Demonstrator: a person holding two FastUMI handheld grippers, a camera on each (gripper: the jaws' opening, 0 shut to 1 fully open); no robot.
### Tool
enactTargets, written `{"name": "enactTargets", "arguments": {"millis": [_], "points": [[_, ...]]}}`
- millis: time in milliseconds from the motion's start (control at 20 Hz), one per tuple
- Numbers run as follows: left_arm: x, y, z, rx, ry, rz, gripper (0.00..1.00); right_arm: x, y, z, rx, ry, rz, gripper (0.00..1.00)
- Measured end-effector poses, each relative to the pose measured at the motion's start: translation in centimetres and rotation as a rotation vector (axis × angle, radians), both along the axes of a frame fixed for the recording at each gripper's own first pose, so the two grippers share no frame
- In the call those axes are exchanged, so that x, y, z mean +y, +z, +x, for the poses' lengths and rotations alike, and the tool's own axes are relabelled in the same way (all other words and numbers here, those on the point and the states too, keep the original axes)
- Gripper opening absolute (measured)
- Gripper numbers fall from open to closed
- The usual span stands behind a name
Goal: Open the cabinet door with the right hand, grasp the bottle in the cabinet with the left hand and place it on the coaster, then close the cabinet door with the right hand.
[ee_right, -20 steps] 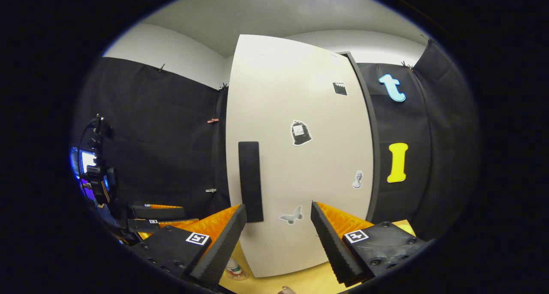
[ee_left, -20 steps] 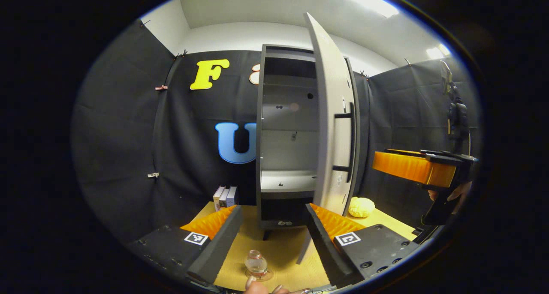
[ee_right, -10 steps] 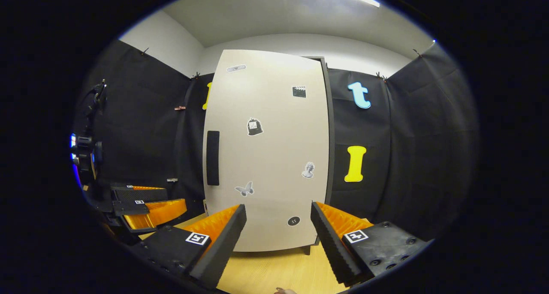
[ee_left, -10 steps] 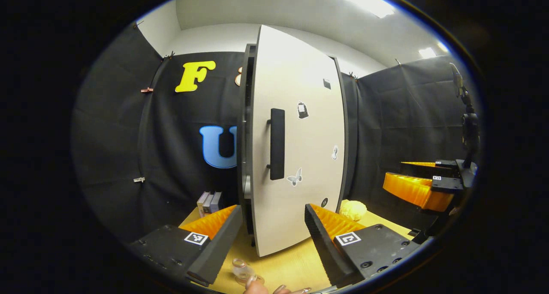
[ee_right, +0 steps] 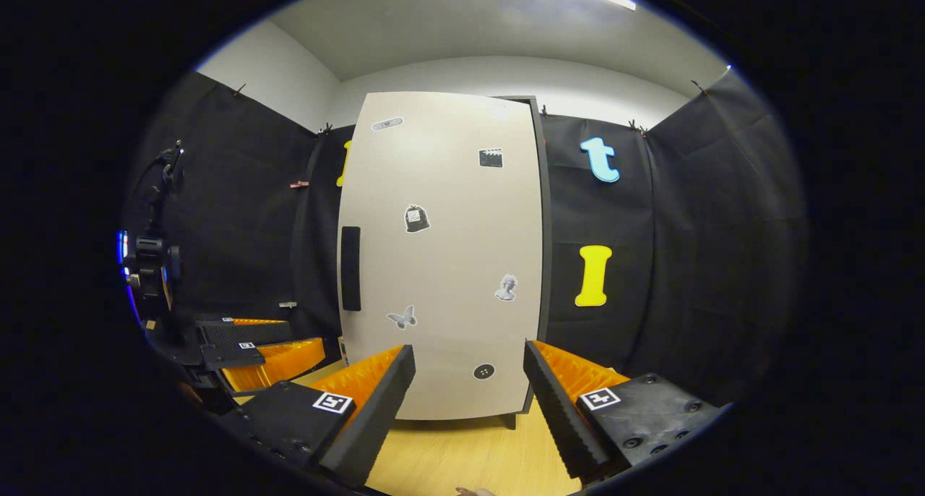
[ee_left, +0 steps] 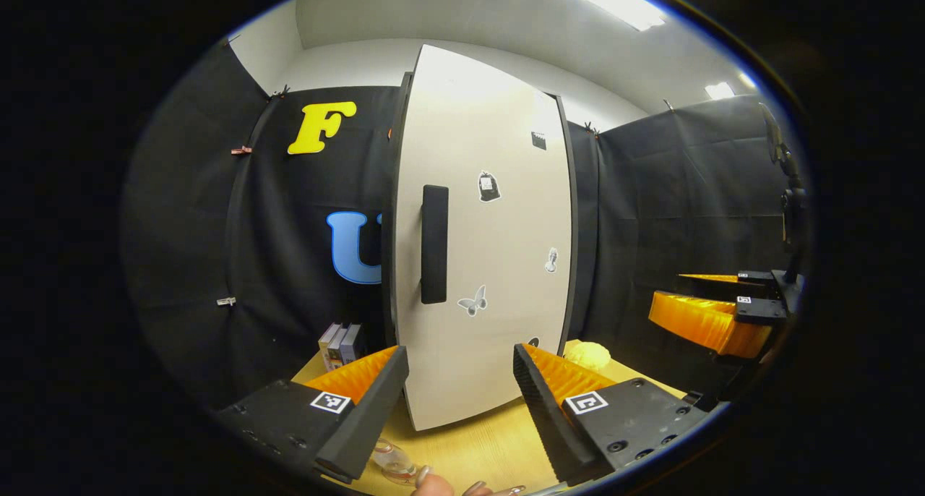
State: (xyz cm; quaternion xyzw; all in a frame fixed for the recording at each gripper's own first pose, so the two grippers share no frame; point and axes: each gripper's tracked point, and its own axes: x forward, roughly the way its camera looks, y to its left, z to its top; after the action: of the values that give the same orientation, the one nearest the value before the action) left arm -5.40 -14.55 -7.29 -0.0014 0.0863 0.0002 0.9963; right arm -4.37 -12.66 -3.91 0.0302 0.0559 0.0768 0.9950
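Observation:
The white cabinet door [ee_left: 491, 250] with its black handle [ee_left: 433, 244] lies flush against the cabinet. My left gripper [ee_left: 459, 358] is open and empty, a short way in front of the door. A small clear bottle [ee_left: 394, 461] stands upright on the wooden table [ee_left: 477, 445], below my left finger; I cannot make out a coaster under it. In the right gripper view the same door [ee_right: 441, 264] and handle [ee_right: 350, 268] face me. My right gripper [ee_right: 470, 391] is open and holds nothing, apart from the door. It also hangs at the far right [ee_left: 712, 301].
Several small boxes [ee_left: 340, 343] stand left of the cabinet by the wall. A pale yellow lump [ee_left: 589, 353] lies to its right. A hand's fingertips [ee_left: 433, 484] show beside the bottle. The left gripper [ee_right: 260, 345] is at the left of the right gripper view.
The cabinet door has swung from wide open to shut. My right gripper has drawn back from the door. The bottle has slid lower left in the left gripper view.

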Motion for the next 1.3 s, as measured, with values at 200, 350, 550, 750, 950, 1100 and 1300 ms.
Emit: {"name": "enactTargets", "arguments": {"millis": [200, 350, 550, 750, 950, 1100, 1300], "points": [[-0.1, 0.3, 0.0, -0.013, 0.011, 0.008, 0.92, 0.7, -0.2, 0.2, -0.004, 0.041, -0.019, 0.98], [-0.4, 0.3, 0.0, -0.017, 0.006, 0.004, 0.92, 0.7, 0.0, 0.3, -0.013, 0.053, -0.031, 0.98], [-0.5, 0.2, -0.1, -0.015, 0.01, -0.001, 0.92, 0.6, 0.2, 0.0, -0.017, 0.059, -0.035, 0.98], [-0.6, 0.3, 0.0, -0.017, 0.01, 0.004, 0.92, 0.2, 0.2, -0.3, -0.014, 0.056, -0.036, 0.98], [-0.7, 0.6, 0.1, -0.027, 0.002, 0.014, 0.92, 0.1, 0.4, -0.2, -0.015, 0.053, -0.037, 0.98], [-0.9, 0.8, 0.0, -0.034, -0.004, 0.013, 0.92, 0.1, 0.3, -0.4, -0.017, 0.05, -0.037, 0.98], [-1.1, 1.0, 0.0, -0.039, -0.009, 0.015, 0.92, -0.2, 0.7, -0.4, -0.022, 0.044, -0.037, 0.98]]}}
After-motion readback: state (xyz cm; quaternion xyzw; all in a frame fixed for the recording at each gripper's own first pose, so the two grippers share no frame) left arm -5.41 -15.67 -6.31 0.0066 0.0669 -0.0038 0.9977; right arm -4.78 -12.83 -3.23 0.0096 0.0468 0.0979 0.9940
